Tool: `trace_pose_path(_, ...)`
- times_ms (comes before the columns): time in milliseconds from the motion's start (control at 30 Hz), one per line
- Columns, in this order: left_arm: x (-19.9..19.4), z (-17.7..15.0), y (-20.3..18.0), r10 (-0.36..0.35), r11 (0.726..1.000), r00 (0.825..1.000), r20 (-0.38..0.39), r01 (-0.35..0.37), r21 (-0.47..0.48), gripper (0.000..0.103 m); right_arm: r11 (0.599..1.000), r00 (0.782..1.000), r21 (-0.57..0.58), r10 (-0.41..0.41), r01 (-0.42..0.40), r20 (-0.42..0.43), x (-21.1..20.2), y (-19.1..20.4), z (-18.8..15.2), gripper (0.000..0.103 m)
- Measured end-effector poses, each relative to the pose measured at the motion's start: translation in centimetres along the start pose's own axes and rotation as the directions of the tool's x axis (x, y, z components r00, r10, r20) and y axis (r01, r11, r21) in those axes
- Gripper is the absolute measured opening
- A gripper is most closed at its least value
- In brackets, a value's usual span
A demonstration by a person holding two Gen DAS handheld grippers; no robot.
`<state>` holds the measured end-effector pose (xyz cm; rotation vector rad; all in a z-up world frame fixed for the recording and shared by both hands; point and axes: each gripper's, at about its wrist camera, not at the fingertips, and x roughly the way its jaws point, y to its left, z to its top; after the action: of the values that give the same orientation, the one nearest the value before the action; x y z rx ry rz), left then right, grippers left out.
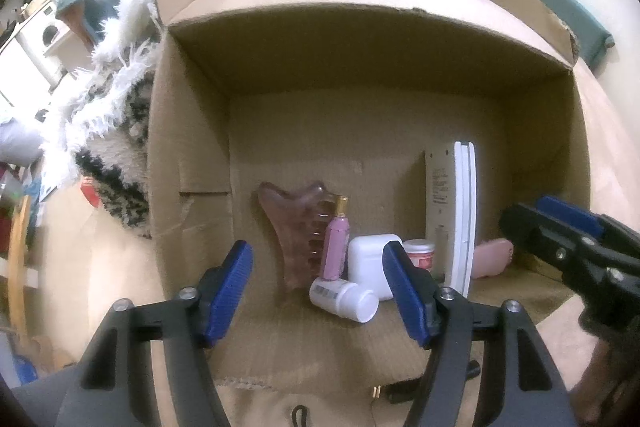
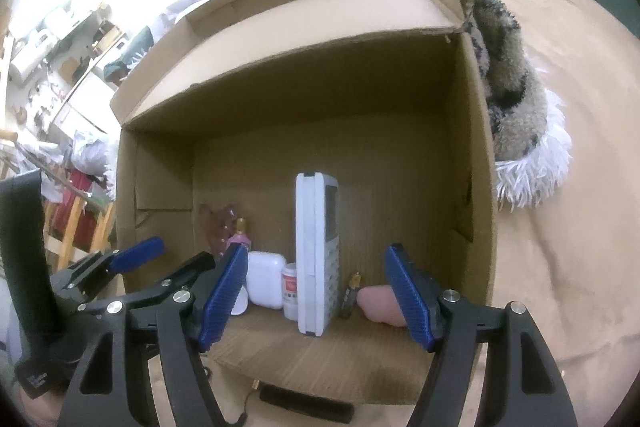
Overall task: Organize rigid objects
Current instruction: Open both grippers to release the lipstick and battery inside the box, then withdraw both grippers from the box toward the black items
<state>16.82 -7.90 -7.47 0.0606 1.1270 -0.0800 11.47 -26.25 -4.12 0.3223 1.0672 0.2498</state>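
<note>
Both grippers, left (image 1: 320,291) and right (image 2: 320,301), stand wide and empty above the cardboard box (image 1: 192,155); an upright remote control (image 2: 318,251) stands between bottles and the right wall.

Left gripper (image 1: 320,291): black plastic linkage arms with triangular cut-outs, silver round screw heads at pivots, blue ribbed pads (image 1: 404,291) on both fingers. Right gripper (image 2: 316,295): same build, black arms, silver pivot screws, blue ribbed pads (image 2: 408,295). Black upright handle on the left unit in right wrist view, small white lettering near its base, unreadable.
</note>
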Motion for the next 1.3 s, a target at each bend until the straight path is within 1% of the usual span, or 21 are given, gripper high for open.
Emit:
trace_pose_path(167, -1.7, -0.4, 0.9, -0.017, 1.0, 1.0, 0.012, 0.017, -0.014, 0.065, 1.0, 1.0, 0.011, 0.0, 0.0, 0.03, -1.2, 0.1, 0.0, 0.075)
trace_pose_path(267, -3.2, -0.6, 1.4, -0.04, 0.999, 0.999, 0.025, 0.041, -0.019, 0.065, 1.0, 0.999, 0.026, 0.0, -0.001, 0.035, -2.2, -0.1, -0.5, 0.075)
trace_pose_path(400, -4.9, -2.0, 2.1, -0.047, 0.999, 0.998, 0.038, 0.048, -0.015, 0.065, 1.0, 0.999, 0.031, -0.003, 0.002, 0.035, -3.6, -0.1, -1.5, 0.075)
trace_pose_path(533, -5.6, -3.9, 2.3, -0.036, 0.999, 0.999, 0.015, 0.037, -0.017, 0.065, 0.998, 1.0, 0.06, 0.01, -0.012, 0.027, -4.7, -0.4, -3.2, 0.075)
trace_pose_path(600, -5.4, -4.9, 2.9, -0.031, 0.999, 1.0, 0.001, 0.031, -0.035, 0.065, 0.997, 1.0, 0.073, 0.017, -0.018, 0.011, -4.8, -0.3, -4.3, 0.075)
trace_pose_path(767, -4.8, -6.9, 4.0, -0.029, 0.995, 0.998, -0.056, 0.023, -0.095, 0.065, 0.996, 1.0, 0.084, 0.001, 0.001, -0.021, -5.0, -0.3, -6.2, 0.075)
trace_pose_path(933, -3.7, -8.1, 5.6, -0.046, 0.983, 0.992, -0.114, 0.025, -0.179, 0.065, 0.986, 0.998, 0.164, -0.001, 0.012, -0.065, -4.7, -1.5, -8.0, 0.075)
trace_pose_path(1033, -3.1, -8.6, 6.3, -0.062, 0.976, 0.989, -0.137, 0.032, -0.215, 0.065, 0.977, 0.995, 0.213, 0.007, 0.014, -0.096, -4.1, -2.2, -8.7, 0.075)
trace_pose_path(1167, -2.0, -8.9, 5.7, -0.068, 0.981, 0.984, -0.167, 0.035, -0.191, 0.065, 0.977, 0.992, 0.212, -0.006, 0.033, -0.125, -3.3, -2.1, -9.0, 0.075)
trace_pose_path(1233, -1.4, -9.1, 4.9, -0.077, 0.983, 0.979, -0.188, 0.044, -0.176, 0.065, 0.975, 0.991, 0.218, -0.008, 0.037, -0.134, -2.9, -2.1, -9.0, 0.075)
trace_pose_path(1300, -1.1, -9.2, 4.1, -0.079, 0.985, 0.978, -0.193, 0.046, -0.167, 0.065, 0.973, 0.989, 0.229, -0.009, 0.043, -0.146, -2.5, -2.3, -9.0, 0.075)
